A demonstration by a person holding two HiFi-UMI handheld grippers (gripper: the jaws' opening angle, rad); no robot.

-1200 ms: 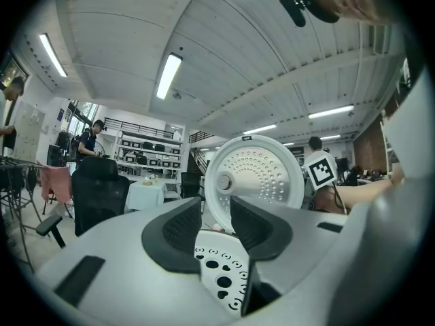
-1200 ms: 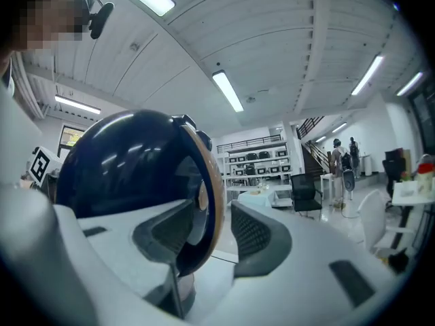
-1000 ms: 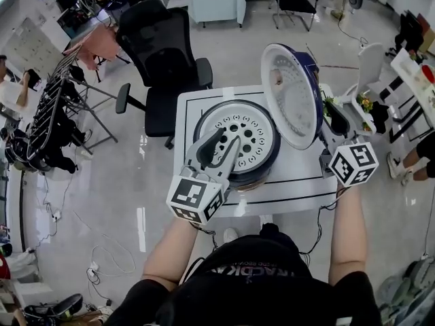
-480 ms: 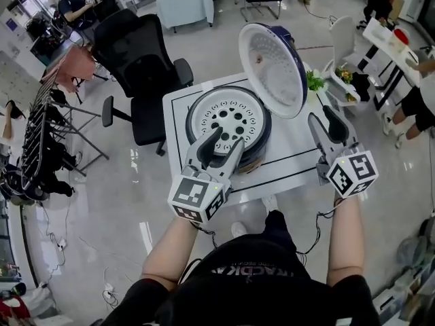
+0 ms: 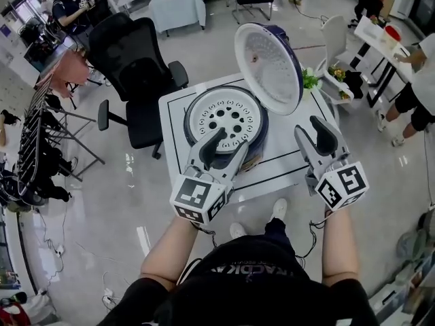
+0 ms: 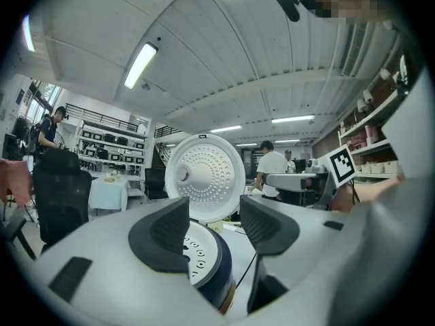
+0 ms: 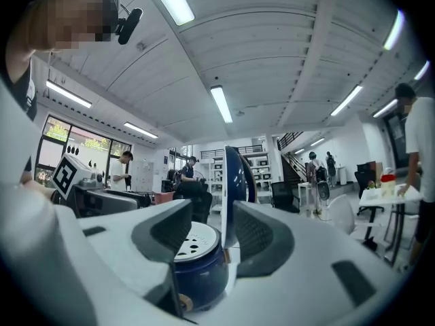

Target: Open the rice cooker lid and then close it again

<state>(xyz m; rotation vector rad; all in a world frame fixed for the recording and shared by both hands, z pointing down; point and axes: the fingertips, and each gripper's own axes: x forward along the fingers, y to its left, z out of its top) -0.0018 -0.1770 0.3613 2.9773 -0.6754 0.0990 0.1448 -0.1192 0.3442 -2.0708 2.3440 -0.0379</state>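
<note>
A small white table (image 5: 171, 114) with a black line drawn round its top stands near the middle of the head view, on a glossy pale grey floor (image 5: 102, 202). The rice cooker (image 5: 228, 121) takes up most of the table: a dark blue body with a white perforated plate on top, and its lid (image 5: 268, 66) stands open and upright at the cooker's right, the white dimpled inside facing left.

The left gripper (image 5: 228, 141) reaches over the cooker's near rim. Its 2 jaws stand apart and have just been opening; the left gripper view shows the cooker through the gap, the pads pressing on nothing. The right gripper (image 5: 311, 129) is at the table's lower right, apart from the cooker, its jaws apart as well; in the right gripper view the lid's edge shows in the gap, beyond the pads.

A black office chair (image 5: 136, 53) stands at upper left of the table, a metal rack (image 5: 34, 141) along the left edge, a cloth-covered table (image 5: 177, 5) at the top, and cables (image 5: 109, 294) trail at lower left. Strip lights (image 6: 141, 64) run across a ribbed ceiling.

Each gripper's cube (image 5: 197, 199) bears black-and-white square markers. White print on the black shirt (image 5: 251, 270) appears upside down and I cannot read it; small lettering on the cooker's plate is too small to tell.
</note>
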